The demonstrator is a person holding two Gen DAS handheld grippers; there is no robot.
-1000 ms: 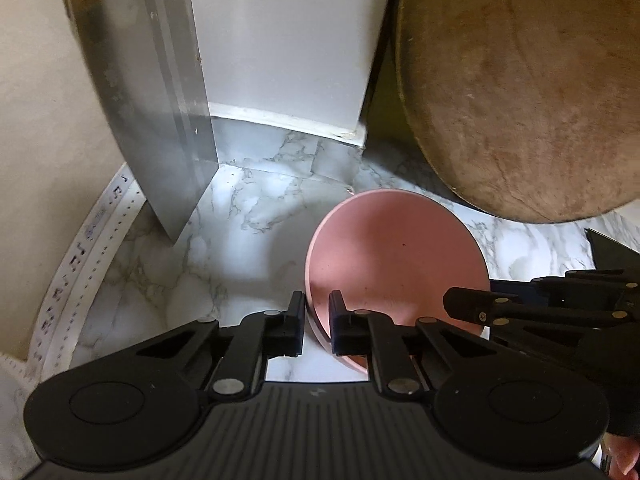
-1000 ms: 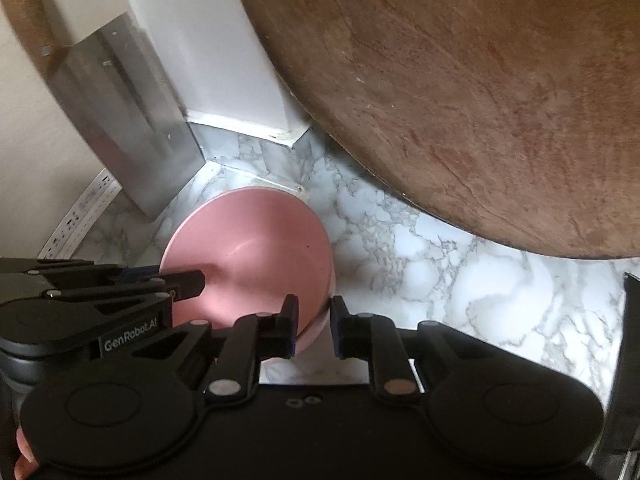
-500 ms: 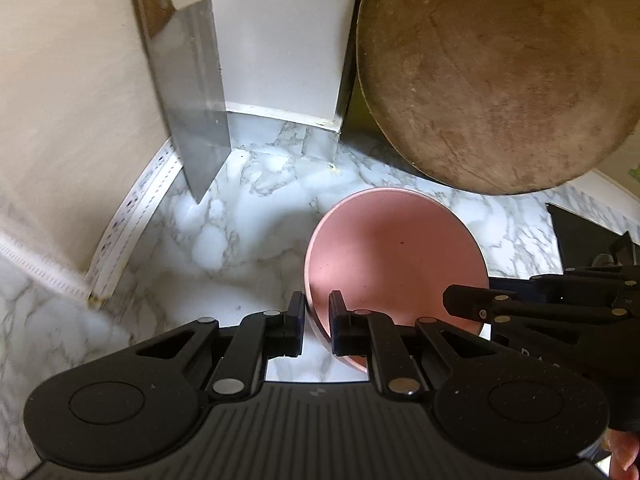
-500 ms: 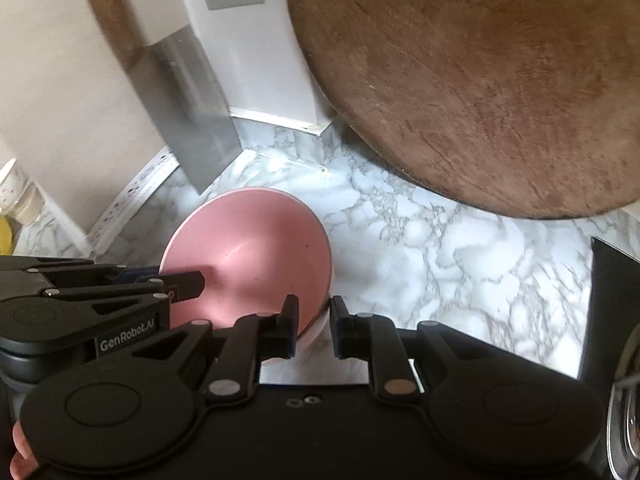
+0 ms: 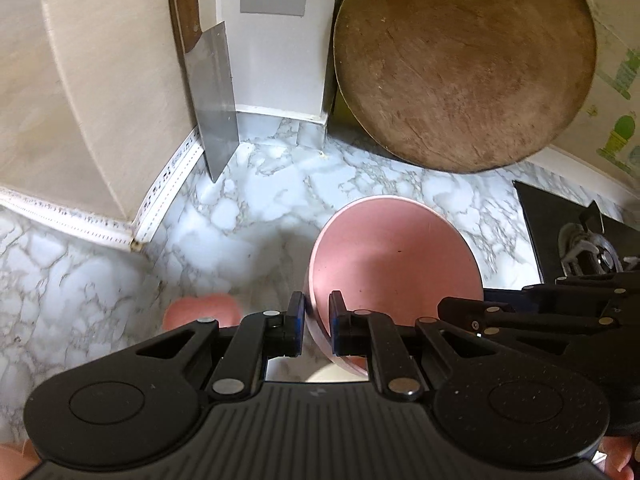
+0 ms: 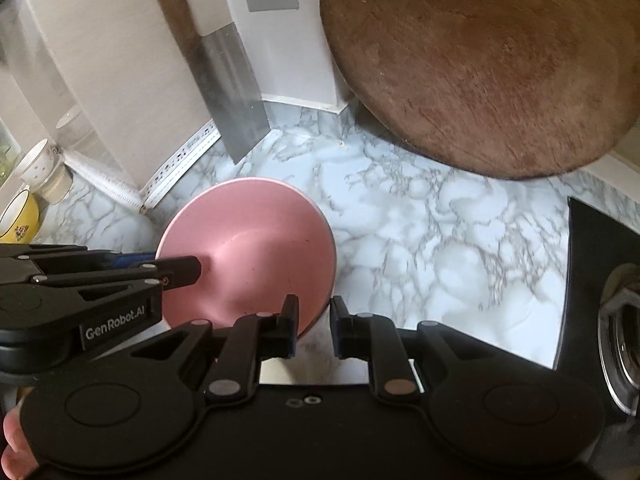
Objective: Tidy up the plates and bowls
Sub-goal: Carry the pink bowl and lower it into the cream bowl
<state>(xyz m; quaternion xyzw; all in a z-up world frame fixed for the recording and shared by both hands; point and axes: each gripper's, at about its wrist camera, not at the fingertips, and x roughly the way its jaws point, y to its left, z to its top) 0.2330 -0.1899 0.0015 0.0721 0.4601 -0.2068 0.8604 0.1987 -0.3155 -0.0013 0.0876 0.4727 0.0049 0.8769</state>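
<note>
A pink bowl (image 5: 394, 264) is held above the marble counter (image 5: 248, 216) by both grippers. My left gripper (image 5: 316, 326) is shut on its left rim. My right gripper (image 6: 314, 330) is shut on its right rim; the bowl also shows in the right wrist view (image 6: 248, 256). The right gripper shows from the side in the left wrist view (image 5: 520, 312), the left gripper in the right wrist view (image 6: 176, 272). Another pink dish (image 5: 200, 312) lies on the counter below my left gripper, partly hidden.
A round wooden board (image 5: 460, 64) and a cleaver (image 5: 212, 96) lean on the back wall. A black stove (image 5: 576, 232) is at the right. A yellow bowl (image 6: 18, 216) and a white cup (image 6: 38, 168) stand far left.
Both grippers have pulled back from the wall corner with the pink bowl held between them. More counter, the stove and a second pink dish have come into view.
</note>
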